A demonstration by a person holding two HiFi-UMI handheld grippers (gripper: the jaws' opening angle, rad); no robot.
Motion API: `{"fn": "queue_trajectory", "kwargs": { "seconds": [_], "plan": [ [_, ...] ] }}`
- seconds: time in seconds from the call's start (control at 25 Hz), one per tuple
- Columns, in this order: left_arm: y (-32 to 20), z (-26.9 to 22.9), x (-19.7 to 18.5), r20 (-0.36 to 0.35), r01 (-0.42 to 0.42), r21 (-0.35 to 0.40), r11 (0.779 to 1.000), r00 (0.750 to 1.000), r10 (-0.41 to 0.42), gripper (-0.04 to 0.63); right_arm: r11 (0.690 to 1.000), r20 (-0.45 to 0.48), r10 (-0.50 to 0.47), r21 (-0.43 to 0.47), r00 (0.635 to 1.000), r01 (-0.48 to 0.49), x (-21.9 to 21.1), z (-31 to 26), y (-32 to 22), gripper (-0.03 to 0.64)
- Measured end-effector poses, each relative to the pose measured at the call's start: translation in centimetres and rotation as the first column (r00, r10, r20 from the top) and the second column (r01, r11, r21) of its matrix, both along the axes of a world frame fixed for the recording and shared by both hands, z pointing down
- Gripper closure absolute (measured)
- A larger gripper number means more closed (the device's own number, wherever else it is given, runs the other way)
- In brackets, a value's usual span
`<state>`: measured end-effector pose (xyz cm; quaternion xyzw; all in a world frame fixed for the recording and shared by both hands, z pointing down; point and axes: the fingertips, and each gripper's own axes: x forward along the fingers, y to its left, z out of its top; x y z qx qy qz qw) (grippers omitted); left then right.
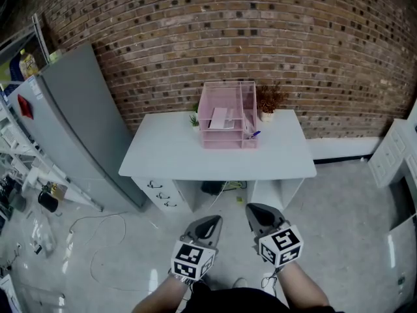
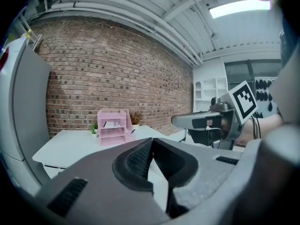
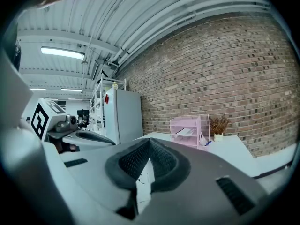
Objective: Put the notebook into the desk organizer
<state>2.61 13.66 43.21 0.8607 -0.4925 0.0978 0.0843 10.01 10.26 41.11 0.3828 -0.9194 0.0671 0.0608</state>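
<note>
Grey left tongs (image 1: 214,220), grey right tongs (image 1: 252,207), black-and-white marker cubes (image 1: 193,259)

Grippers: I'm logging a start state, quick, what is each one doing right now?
Left gripper: closed, holding nothing.
Right gripper: closed, holding nothing.

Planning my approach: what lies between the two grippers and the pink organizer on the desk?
Head view: a strip of floor, then the desk's bare white top up to the organizer.
</note>
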Motion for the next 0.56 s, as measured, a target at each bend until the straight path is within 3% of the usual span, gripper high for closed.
{"fn": "queue_trajectory", "kwargs": {
  "seconds": [0.56],
  "plan": [
    [0.02, 0.07, 0.99, 0.0, 0.006, -0.001, 1.0, 1.0, -0.006, 0.589, 1.0, 0.006, -0.005, 0.0, 1.0, 0.005, 0.89, 0.2, 0.01, 0.614]
  ]
}}
